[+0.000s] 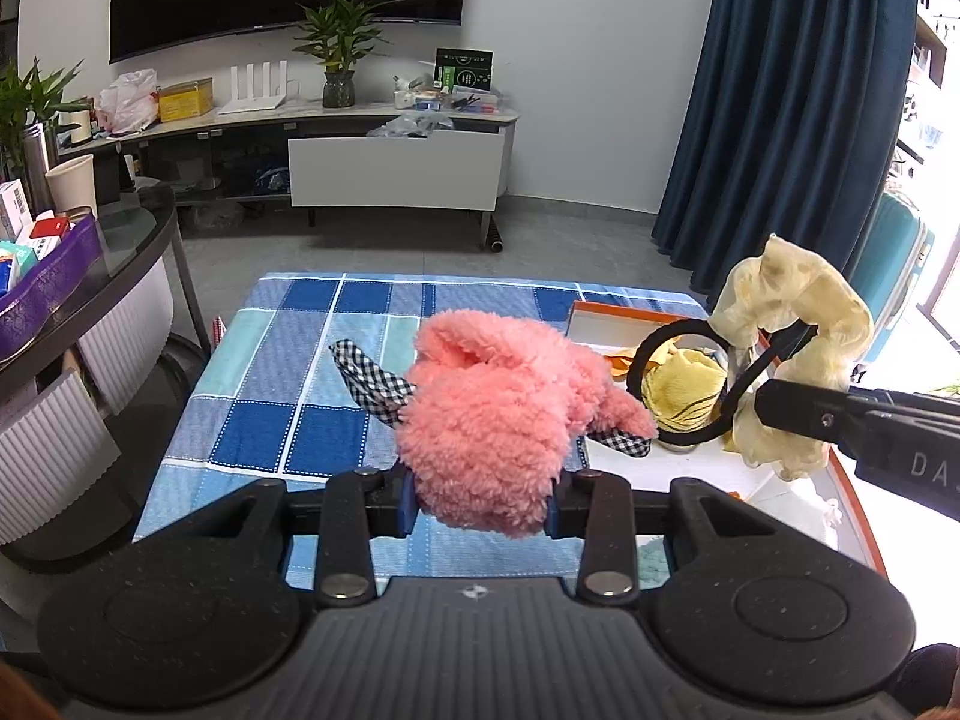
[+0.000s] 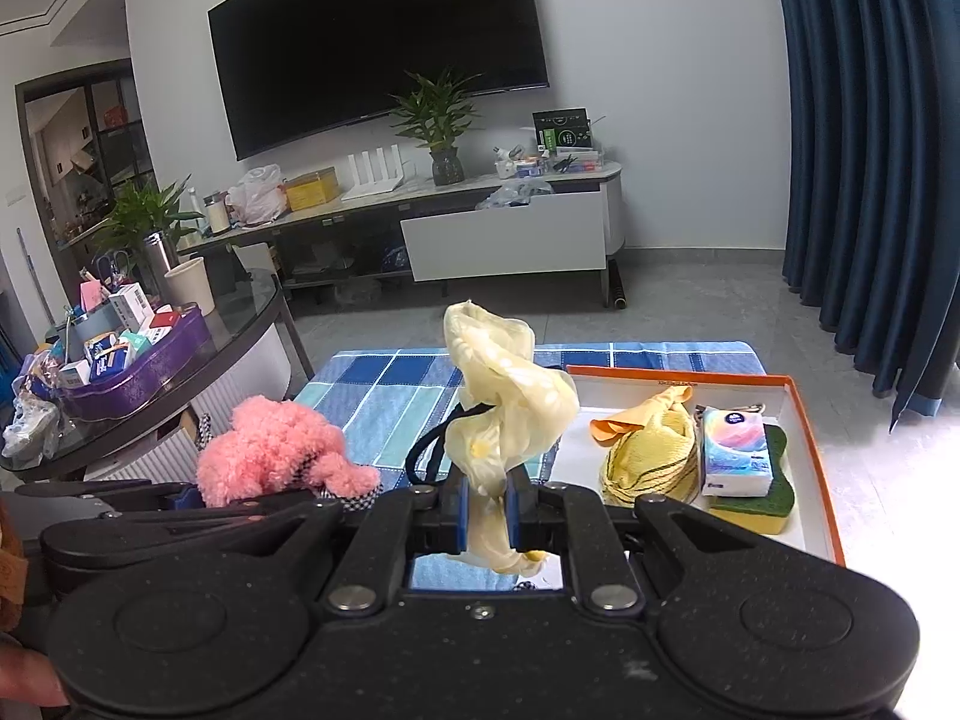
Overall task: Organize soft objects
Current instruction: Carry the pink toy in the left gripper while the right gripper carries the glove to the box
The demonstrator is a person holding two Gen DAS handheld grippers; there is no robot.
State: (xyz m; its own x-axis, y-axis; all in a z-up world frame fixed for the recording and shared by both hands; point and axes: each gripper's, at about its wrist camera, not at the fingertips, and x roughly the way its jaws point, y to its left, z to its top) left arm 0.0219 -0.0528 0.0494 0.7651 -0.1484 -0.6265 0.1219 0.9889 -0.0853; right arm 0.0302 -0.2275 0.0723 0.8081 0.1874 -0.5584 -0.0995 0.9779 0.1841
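Observation:
My left gripper point(image 1: 480, 501) is shut on a fluffy pink plush piece point(image 1: 498, 414) with black-and-white checked ribbon ends, held above the blue checked tablecloth point(image 1: 300, 360). It also shows in the right wrist view point(image 2: 270, 456). My right gripper point(image 2: 487, 507) is shut on a cream-yellow scrunchie point(image 2: 510, 414) with a black elastic band hanging from it, held above the cloth to the left of the tray. In the left wrist view the scrunchie point(image 1: 798, 324) and black band point(image 1: 678, 384) hang over the orange-rimmed white tray point(image 1: 636, 312).
The tray point(image 2: 804, 420) holds a yellow striped cloth point(image 2: 654, 456), a tissue pack point(image 2: 735, 450) and a green-yellow sponge point(image 2: 762, 510). A round glass table point(image 1: 138, 240) with a purple tin stands at left. A TV stand is behind, a blue curtain point(image 1: 792, 96) at right.

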